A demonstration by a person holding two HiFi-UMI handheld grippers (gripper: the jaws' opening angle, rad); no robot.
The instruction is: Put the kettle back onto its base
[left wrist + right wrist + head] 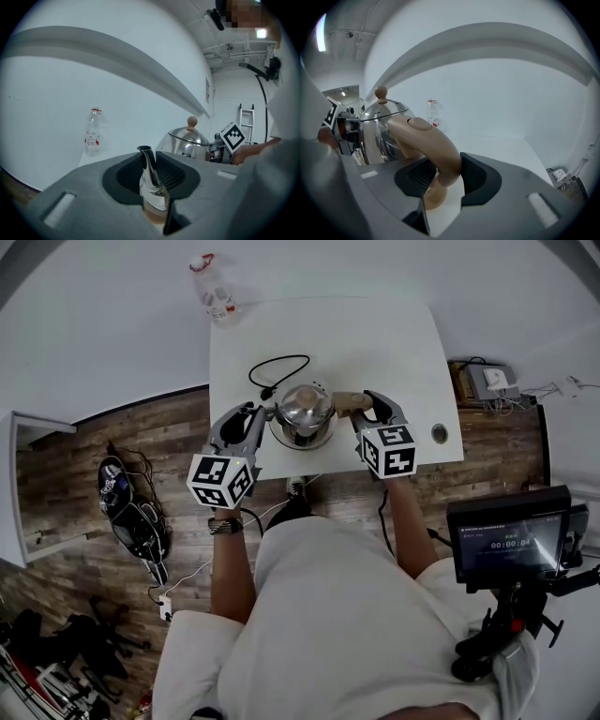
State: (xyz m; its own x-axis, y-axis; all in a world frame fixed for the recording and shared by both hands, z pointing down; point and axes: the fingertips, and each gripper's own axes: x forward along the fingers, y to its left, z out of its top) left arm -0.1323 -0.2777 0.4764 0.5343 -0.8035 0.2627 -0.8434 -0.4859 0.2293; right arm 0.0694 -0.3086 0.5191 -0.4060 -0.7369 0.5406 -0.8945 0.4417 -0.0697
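Note:
A shiny steel kettle (304,409) with a wooden knob hangs low over the white table (394,343), carried between both grippers. My left gripper (255,420) is shut on its thin spout (151,171), which stands between the dark pads (129,176). My right gripper (370,407) is shut on the tan handle (436,145), with the kettle's body (379,126) just beyond. A round rim under the kettle (302,441) looks like the base, and a black cord (272,371) loops away from it. Whether kettle and base touch I cannot tell.
A clear plastic bottle (214,292) stands at the table's far left corner. A cable hole (440,434) sits near the right edge. A screen on a stand (511,540) is to the right of the person. A black bag (131,512) lies on the wooden floor at left.

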